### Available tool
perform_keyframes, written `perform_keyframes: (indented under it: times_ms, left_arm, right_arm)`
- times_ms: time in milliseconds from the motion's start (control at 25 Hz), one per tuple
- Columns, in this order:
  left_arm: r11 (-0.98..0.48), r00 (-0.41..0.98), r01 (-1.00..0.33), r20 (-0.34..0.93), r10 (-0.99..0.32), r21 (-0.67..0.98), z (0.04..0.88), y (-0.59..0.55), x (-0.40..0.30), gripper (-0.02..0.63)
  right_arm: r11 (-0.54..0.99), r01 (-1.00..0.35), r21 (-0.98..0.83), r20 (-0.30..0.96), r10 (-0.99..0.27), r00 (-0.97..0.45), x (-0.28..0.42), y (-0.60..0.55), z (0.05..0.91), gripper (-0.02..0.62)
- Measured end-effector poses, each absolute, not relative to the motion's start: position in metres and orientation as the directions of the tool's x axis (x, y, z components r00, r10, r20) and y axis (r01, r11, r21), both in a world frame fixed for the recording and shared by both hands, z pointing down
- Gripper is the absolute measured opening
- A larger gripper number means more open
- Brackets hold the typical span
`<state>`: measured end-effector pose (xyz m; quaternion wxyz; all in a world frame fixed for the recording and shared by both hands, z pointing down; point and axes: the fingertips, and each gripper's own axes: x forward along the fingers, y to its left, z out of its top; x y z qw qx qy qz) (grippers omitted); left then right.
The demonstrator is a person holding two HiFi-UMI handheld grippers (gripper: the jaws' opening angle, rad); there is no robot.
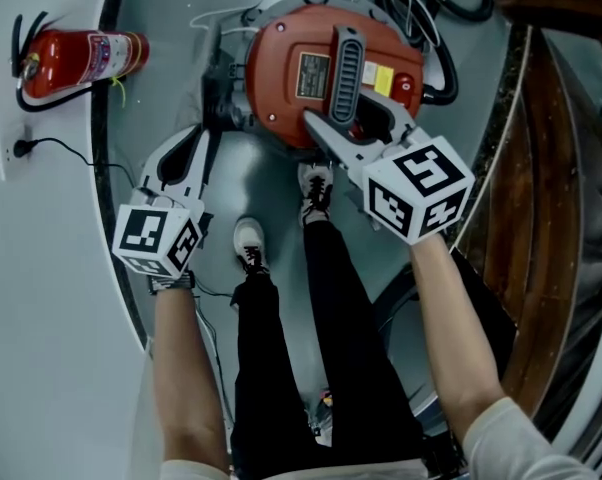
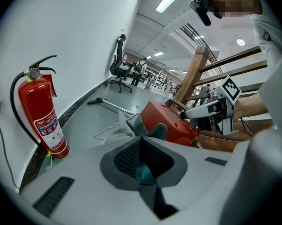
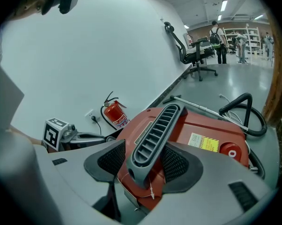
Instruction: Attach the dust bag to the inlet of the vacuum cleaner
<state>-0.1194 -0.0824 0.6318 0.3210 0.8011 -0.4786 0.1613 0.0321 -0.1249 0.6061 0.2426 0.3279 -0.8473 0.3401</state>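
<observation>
Right claw (image 3: 144, 165) snug on vacuum handle (image 3: 155, 135); left claw (image 2: 142, 161) together, seemingly empty, near wall (image 2: 85, 41).

The round plastic vacuum cleaner body (image 1: 281, 88) is orange-red, with a dark grey ribbed plastic handle (image 1: 347, 73) and a yellow rectangular label (image 1: 383, 80) on it. The left gripper (image 2: 141, 146) and right gripper (image 3: 148, 158) are pale grey with black mesh-patterned pads (image 3: 108, 161), and their 2 cubes (image 1: 419, 190) are white with black square markers. The metal fire extinguisher (image 1: 71, 68) is red with a white label band, the floor (image 1: 171, 98) a glossy grey.
</observation>
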Motion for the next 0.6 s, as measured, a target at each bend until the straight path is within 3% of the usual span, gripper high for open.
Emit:
perform_keyframes:
  times_ms: [480,600]
  left_arm:
    - [-0.263,0.324,-0.946,0.618,-0.716,0.190,0.6350,-0.0828,-0.1245,0.054]
    - [-0.259,0.292,-0.954,0.638,-0.712,0.148,0.6373,-0.0834,-0.1252,0.099]
  right_arm:
    - [0.555,-0.708,-0.438,0.625,-0.378,-0.683,0.0321,-0.1239,0.6058,0.232]
    - [0.553,-0.708,-0.439,0.626,-0.376,-0.683,0.0328,-0.1243,0.6059,0.231]
